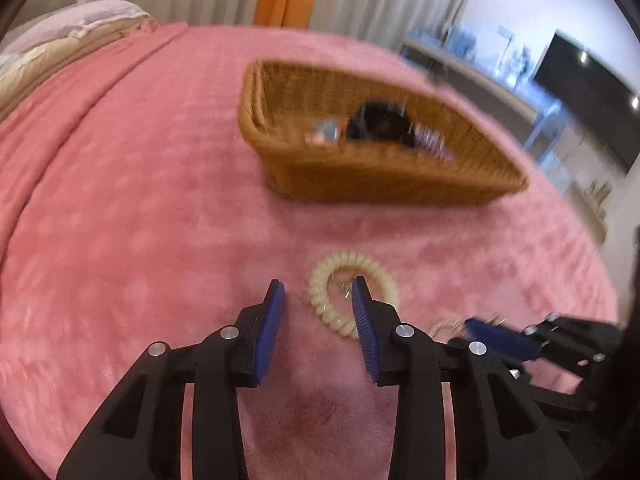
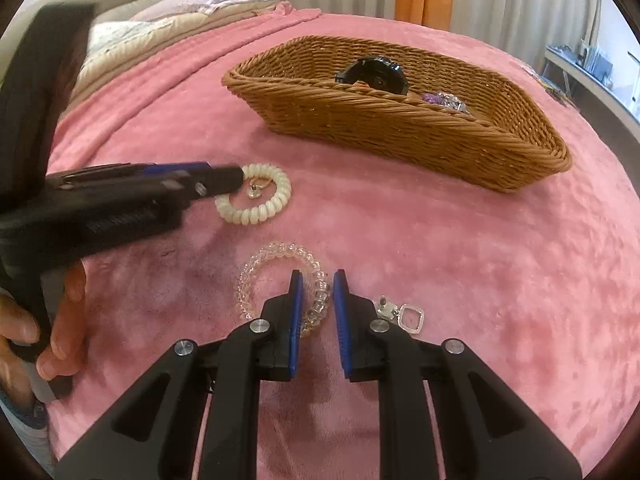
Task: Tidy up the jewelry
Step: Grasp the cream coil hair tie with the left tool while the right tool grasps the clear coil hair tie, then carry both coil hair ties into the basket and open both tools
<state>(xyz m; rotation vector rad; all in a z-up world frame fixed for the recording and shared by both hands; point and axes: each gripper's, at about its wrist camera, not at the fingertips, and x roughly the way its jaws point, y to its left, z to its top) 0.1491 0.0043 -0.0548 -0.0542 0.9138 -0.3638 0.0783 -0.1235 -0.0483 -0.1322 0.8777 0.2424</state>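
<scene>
Two coil bands (image 2: 256, 194) (image 2: 280, 284), one basket (image 2: 400, 128), one earring (image 2: 400, 314).

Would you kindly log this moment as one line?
left gripper: open, straddling cream coil hair tie | right gripper: shut on clear coil hair tie | wicker basket: beyond

Cream coil bracelet (image 2: 256, 194) flat on blanket, clear coil bracelet (image 2: 280, 280) nearer, wicker basket (image 2: 400, 128) behind holding jewelry

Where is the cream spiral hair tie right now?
The cream spiral hair tie lies on the pink blanket, nearer than the wicker basket, with the left claw at its edge.
</scene>
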